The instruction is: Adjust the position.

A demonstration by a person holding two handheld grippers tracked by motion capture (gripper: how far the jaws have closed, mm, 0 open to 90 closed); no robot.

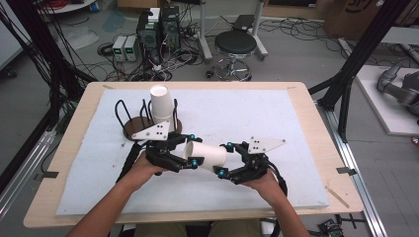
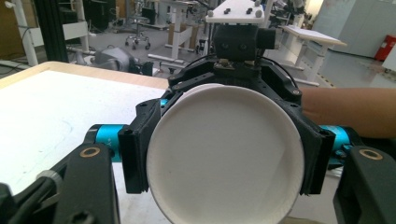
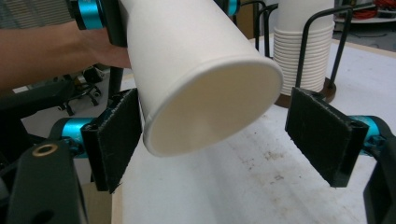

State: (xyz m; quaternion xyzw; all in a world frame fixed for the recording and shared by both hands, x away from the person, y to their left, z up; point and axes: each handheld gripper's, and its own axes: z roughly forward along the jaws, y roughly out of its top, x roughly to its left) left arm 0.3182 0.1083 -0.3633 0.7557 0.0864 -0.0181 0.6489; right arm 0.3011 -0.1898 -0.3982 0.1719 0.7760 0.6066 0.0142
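Paper cup [image 1: 206, 155] held sideways above near-centre worktop [image 1: 306, 148], clamped in left tongs [image 1: 187, 158]. Right tongs [image 1: 225, 160] apart around cup base, not gripping. Cup stack [image 1: 161, 106] in holder [image 1: 129, 129] far left. Judgement: handover midway.

high view: fixed overhead, looking forward and down on the whole table [image 1: 316, 148], far off. left gripper view: close, facing the paper cup [image 2: 224, 154] end-on toward 3 o'clock. right gripper view: close, facing the same cup [image 3: 201, 79] toward 9 o'clock. all three share it.
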